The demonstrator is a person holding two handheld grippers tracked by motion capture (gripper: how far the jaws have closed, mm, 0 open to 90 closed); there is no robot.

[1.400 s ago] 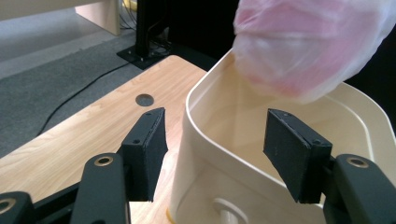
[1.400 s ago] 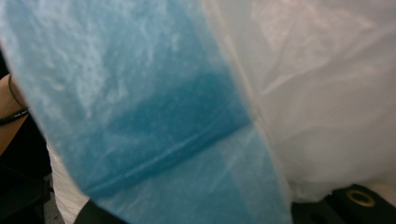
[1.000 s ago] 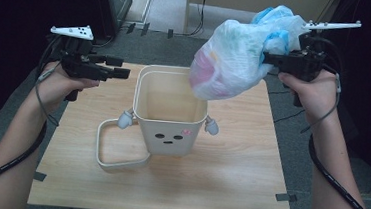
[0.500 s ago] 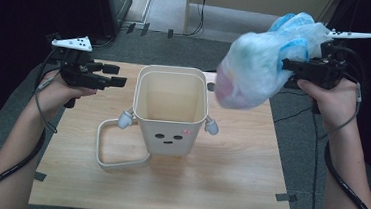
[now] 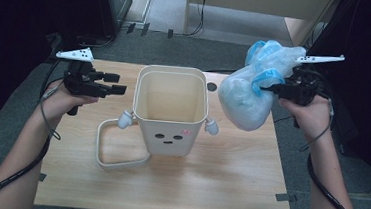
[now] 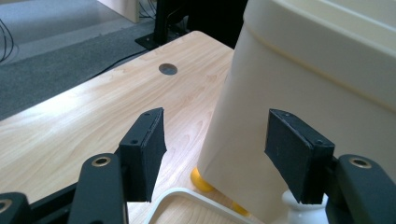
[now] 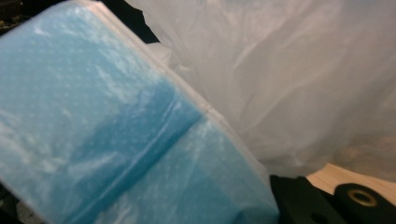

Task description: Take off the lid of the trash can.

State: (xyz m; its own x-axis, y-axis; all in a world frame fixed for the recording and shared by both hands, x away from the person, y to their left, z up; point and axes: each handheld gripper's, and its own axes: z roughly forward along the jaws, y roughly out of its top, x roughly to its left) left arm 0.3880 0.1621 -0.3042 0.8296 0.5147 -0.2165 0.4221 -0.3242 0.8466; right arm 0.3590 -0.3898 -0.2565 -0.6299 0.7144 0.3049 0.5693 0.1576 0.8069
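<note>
High view: right gripper (image 5: 269, 89) is pinched on the blue band of a plastic bag (image 5: 246, 102), holding it in the air over the right edge of the tabletop (image 5: 228, 178), just right of the bin (image 5: 170, 111). A second ago the bag hung higher and partly over the bin's right rim; it now sits lower and further right, bulging and pale, its lowest part close to the tabletop but whether it touches cannot be told. Right gripper view confirms the grip: blue film and clear plastic (image 7: 140, 140) crowd against the jaws.

Left gripper (image 5: 120, 83), jaws spread with nothing between them, has come down a little near the left edge and points at the bin's left wall. Left gripper view shows that wall (image 6: 299, 121) just ahead, apart from the pads.

Bin stands open and empty mid-table, its loop handle (image 5: 115, 149) lying flat toward the front left.

Judgement: the bag has been shaken open; lining the bin is not yet begun. The left gripper looks placed to steady the bin or take the bag's free rim.
</note>
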